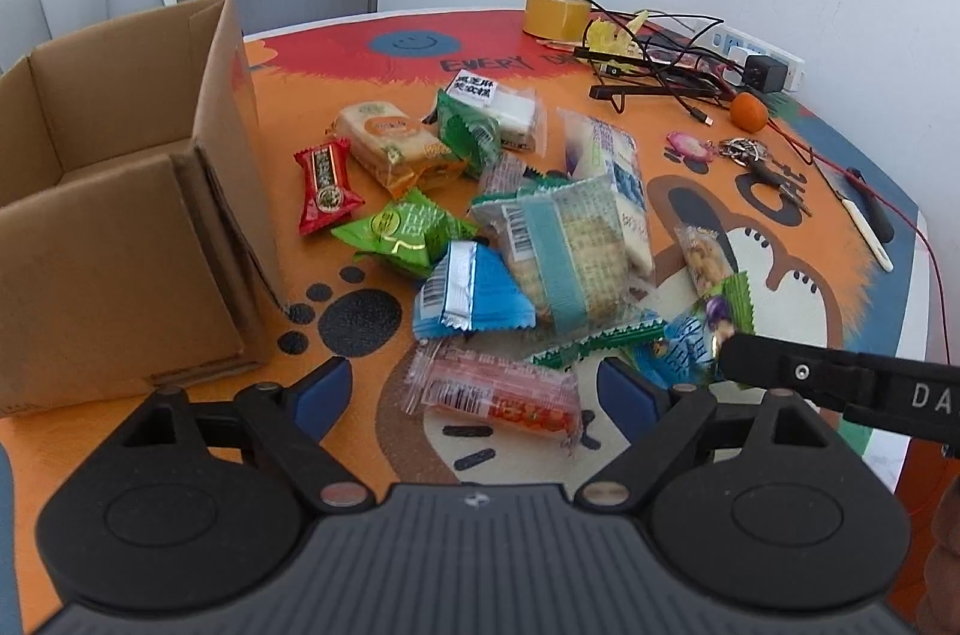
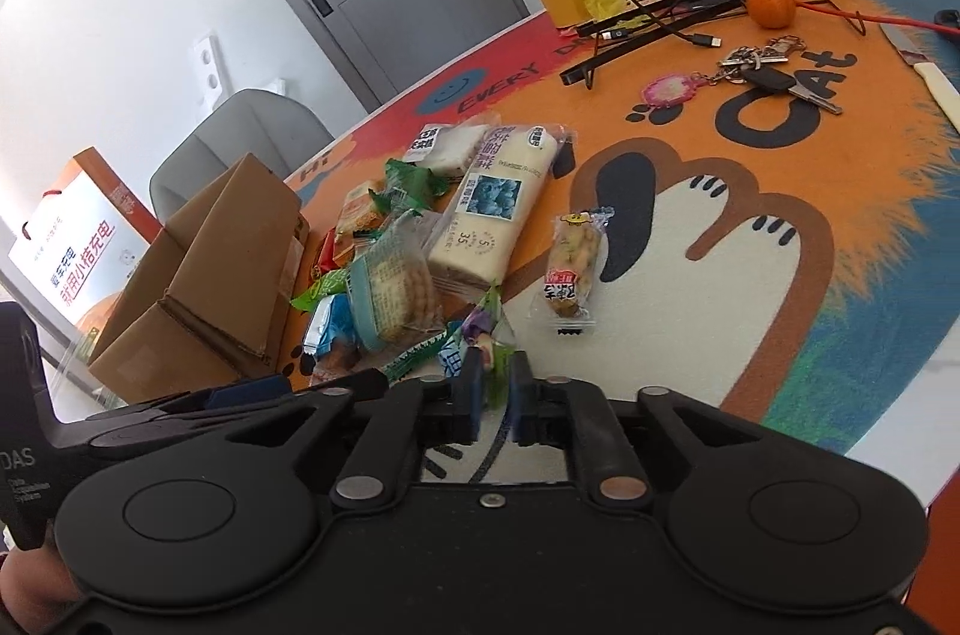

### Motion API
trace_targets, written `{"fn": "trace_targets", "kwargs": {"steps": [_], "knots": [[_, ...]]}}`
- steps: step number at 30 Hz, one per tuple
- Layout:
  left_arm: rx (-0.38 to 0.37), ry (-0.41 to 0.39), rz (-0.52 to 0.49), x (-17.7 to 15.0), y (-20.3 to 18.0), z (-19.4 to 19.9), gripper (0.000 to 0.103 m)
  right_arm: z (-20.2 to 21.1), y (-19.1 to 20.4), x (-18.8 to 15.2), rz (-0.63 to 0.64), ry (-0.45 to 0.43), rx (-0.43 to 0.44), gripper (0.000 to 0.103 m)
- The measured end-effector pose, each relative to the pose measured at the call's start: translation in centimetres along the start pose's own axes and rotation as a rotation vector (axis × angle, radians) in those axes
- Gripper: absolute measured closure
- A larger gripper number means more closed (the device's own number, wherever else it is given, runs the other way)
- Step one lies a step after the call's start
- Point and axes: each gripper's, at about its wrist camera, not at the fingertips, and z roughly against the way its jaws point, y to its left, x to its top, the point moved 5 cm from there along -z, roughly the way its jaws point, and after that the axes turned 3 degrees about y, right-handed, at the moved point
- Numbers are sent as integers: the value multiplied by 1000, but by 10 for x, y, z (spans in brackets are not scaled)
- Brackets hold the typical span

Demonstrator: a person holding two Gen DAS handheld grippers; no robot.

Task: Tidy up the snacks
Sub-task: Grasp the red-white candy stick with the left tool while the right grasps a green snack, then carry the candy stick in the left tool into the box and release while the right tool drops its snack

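Observation:
A pile of wrapped snacks (image 1: 540, 239) lies on the cartoon-print table, next to an open cardboard box (image 1: 120, 191) at the left. My left gripper (image 1: 474, 389) is open, its blue pads either side of a clear red-printed packet (image 1: 504, 392). My right gripper (image 2: 497, 383) is shut on a small green-and-purple packet (image 2: 489, 329) at the pile's near edge; it shows in the left wrist view (image 1: 720, 317) with the right gripper's finger on it. A small peanut packet (image 2: 570, 263) lies apart to the right.
At the table's far side lie a tape roll (image 1: 555, 14), tangled cables with a power strip (image 1: 756, 56), an orange (image 1: 748, 111), keys (image 2: 762, 71) and a knife (image 2: 930, 71). A grey chair (image 2: 240, 143) stands behind the box.

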Motion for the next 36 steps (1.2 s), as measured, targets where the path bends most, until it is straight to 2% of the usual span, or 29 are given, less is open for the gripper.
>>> {"fn": "trace_targets", "kwargs": {"steps": [1, 4, 6, 10, 12, 14, 15, 24, 31, 36], "knots": [[4, -4, -1, 0, 1, 0, 19, -1, 1, 0, 1, -1, -5, 66], [-2, -21, 11, 0, 5, 2, 30, -6, 7, 0, 18, 0, -6, 55], [-8, -32, 21, 0, 8, 4, 40, -10, 9, 0, 27, 5, -7, 52], [-30, -50, 28, -1, 11, 9, 50, -17, 13, -2, 41, 6, -26, 51], [-34, -51, 36, -1, 13, 10, 51, -19, 16, -2, 58, 3, -37, 51], [-36, -53, 45, -2, 16, 12, 53, -20, 19, -3, 72, 6, -49, 62], [-36, -53, 49, -3, 17, 13, 54, -22, 20, -4, 73, 20, -46, 74], [-25, -82, 71, -3, 23, 30, 56, -11, 31, -6, 87, -11, -24, 83], [-15, -113, 84, -1, 26, 47, 57, -2, 41, -3, 105, -41, 0, 85], [-9, -166, 82, 4, 28, 67, 57, 3, 51, 1, 116, -62, 24, 86]]}}
